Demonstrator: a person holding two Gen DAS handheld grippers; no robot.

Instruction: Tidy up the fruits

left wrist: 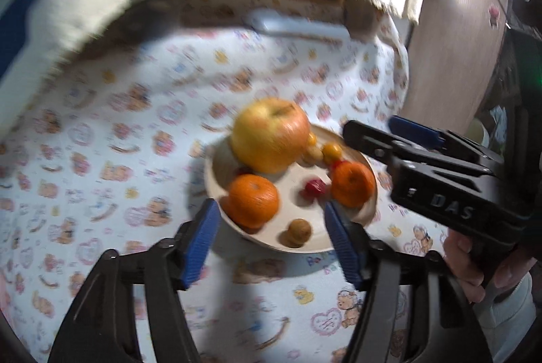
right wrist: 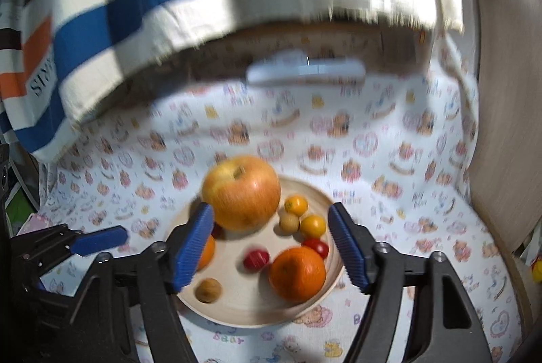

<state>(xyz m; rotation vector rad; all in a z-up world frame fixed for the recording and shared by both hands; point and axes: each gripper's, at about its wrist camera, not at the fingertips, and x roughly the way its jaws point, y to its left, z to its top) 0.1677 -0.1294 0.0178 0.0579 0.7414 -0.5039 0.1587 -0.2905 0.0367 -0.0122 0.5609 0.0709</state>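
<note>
Fruits sat together on a round pale wooden plate [right wrist: 333, 275] that rested on a cloth printed with cartoon bears [right wrist: 389, 153]. Largest was a yellow-red apple [right wrist: 242, 192] at the plate's far edge. Next came two oranges, one at the right [right wrist: 297, 273] and one at the left [left wrist: 252, 200]. Smaller pieces lay between them: two little yellow-orange fruits [right wrist: 312, 226], red ones [right wrist: 255, 259] and two brownish round ones [right wrist: 208, 290]. Both pairs of tongs, left [left wrist: 272, 241] and right [right wrist: 271, 247], hovered over the plate with their blue pads spread apart, gripping nothing.
</note>
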